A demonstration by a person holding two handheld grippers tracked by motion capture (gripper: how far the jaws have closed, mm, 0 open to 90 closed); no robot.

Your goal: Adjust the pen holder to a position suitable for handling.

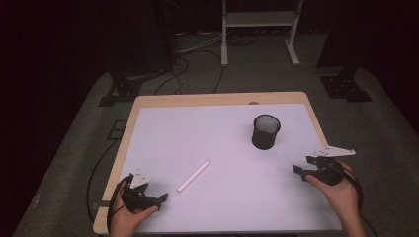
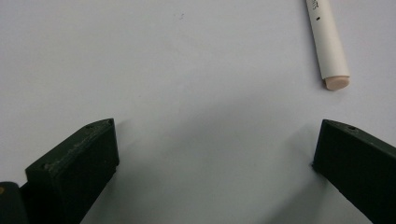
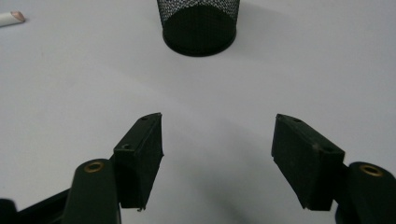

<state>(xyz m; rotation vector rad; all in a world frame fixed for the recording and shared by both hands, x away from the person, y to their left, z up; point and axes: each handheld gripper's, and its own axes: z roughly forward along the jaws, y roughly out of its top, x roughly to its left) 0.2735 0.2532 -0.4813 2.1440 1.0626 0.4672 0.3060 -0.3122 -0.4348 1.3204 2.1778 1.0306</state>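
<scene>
We hold the left tool [image 1: 148, 196] at the counter's [image 1: 222, 143] near left corner, jaws wide apart and empty. The white pen [image 1: 193, 176] lies flat just beyond it, to its right, untouched, with nothing between. Our right tool [image 1: 302, 170], jaws apart and empty, hovers near the right edge. The mesh cup [image 1: 266, 131] stands upright farther back.
</scene>
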